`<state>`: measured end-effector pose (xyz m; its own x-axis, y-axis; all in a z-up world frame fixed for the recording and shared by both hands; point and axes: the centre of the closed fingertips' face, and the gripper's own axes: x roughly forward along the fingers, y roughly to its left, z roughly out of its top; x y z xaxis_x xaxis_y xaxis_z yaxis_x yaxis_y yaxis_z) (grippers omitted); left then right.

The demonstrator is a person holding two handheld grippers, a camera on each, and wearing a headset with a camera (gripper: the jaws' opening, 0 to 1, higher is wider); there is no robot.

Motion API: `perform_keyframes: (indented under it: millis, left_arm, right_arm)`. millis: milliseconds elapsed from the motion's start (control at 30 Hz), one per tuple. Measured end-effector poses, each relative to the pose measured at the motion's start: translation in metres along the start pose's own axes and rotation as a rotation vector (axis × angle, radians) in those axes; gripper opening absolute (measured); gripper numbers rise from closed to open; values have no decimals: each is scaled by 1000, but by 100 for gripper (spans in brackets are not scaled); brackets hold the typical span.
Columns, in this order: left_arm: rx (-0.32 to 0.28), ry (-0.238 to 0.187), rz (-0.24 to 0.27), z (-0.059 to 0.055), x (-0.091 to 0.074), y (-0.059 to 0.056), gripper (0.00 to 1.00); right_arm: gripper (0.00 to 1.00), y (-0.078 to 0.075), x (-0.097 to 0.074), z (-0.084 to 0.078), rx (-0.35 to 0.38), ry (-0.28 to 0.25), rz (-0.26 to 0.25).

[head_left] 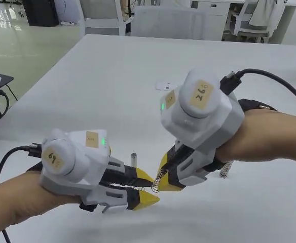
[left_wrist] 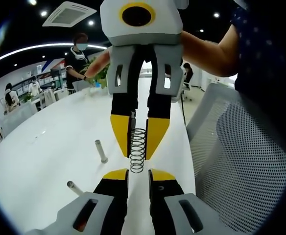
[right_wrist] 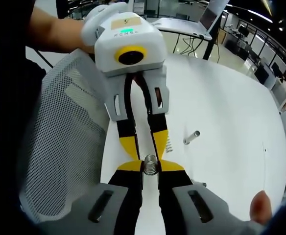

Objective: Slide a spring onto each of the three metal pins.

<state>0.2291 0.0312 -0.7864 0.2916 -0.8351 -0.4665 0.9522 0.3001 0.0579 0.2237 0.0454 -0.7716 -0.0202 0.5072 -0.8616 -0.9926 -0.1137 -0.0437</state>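
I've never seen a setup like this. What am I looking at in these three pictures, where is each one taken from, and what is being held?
There is no robot here. A person holds a two-jaw gripper in each hand at a white table. The head view comes from a headset camera that looks down at the work. Each round picture comes from a camera that rides on one gripper and looks along its yellow-tipped jaws. The right gripper pinches a spring between its jaws. The left gripper faces it tip to tip, with its jaws slightly apart and gripping nothing. On the table are an upright metal pin, a second pin and a spare spring beside the right arm.
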Motion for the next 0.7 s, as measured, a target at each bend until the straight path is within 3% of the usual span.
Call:
perform_keyframes:
  millis: [700]
  left_arm:
    - [-111, 3, 73, -15, -22, 17, 30]
  right_arm:
    - [9, -12, -11, -18, 34, 18, -31]
